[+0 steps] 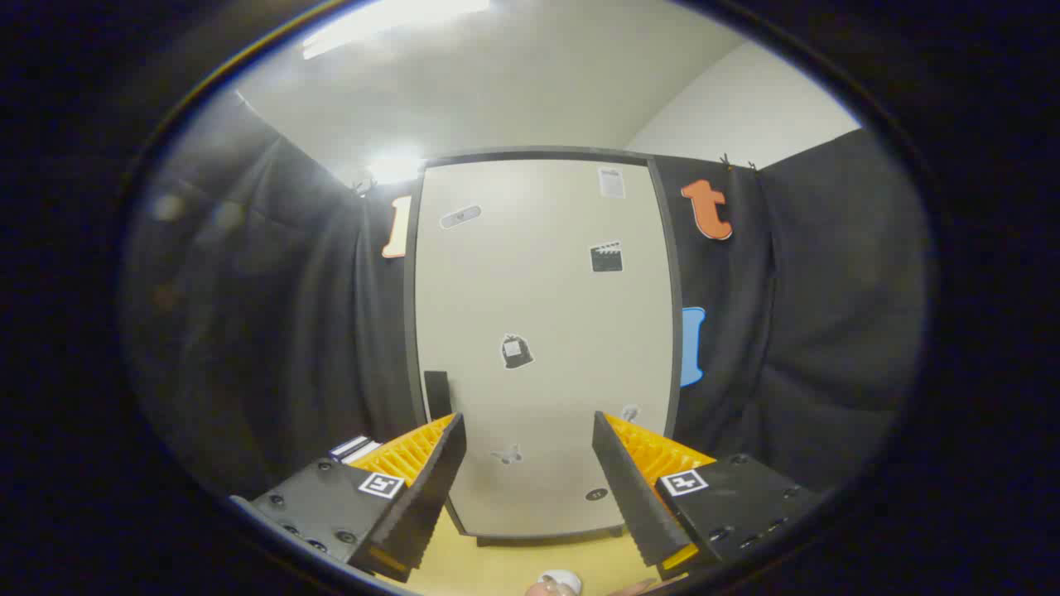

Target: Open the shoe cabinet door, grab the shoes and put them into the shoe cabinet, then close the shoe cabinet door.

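Note:
The shoe cabinet [542, 348] stands straight ahead, its tall pale door [497, 290] shut flush in a dark frame. A dark handle [436, 394] sits on the door's left edge, just above my left fingertip. Several small stickers dot the door. My gripper [528, 434] is open, a short way in front of the door's lower half, with nothing between its fingers. Below the fingers, a small part of a white shoe [560, 581] shows on the yellowish floor [489, 563].
Black cloth walls [273, 331] close in on both sides of the cabinet. A white wall and ceiling rise above. A small dark and white object [354, 448] lies on the floor left of the cabinet, behind my left finger.

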The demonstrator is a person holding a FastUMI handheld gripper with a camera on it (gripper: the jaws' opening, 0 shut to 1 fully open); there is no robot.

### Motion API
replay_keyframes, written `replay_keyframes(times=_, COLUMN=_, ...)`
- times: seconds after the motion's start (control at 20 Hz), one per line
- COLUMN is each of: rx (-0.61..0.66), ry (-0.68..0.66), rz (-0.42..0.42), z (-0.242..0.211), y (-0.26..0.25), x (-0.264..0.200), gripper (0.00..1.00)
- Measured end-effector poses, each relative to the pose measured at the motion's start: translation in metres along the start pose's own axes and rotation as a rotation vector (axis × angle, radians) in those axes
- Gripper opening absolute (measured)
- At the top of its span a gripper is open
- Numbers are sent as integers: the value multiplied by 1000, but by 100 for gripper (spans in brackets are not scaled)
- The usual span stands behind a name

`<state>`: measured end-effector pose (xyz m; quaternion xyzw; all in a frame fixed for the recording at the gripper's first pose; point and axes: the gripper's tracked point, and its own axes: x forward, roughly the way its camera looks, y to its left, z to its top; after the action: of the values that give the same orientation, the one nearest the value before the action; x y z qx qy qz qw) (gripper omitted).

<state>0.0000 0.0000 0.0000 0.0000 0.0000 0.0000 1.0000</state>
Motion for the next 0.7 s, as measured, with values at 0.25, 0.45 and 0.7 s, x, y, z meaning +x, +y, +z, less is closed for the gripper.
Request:
replay_keyframes(times=0.25, rx=-14, ry=-10, rz=13, z=0, y=0, x=1, gripper=96)
replay_keyframes(times=0.45, rx=-18, ry=-12, rz=9, z=0, y=-2, x=1, gripper=96)
replay_keyframes(times=0.7, rx=-6, ry=-3, rz=0, z=-1, y=-8, x=2, gripper=96)
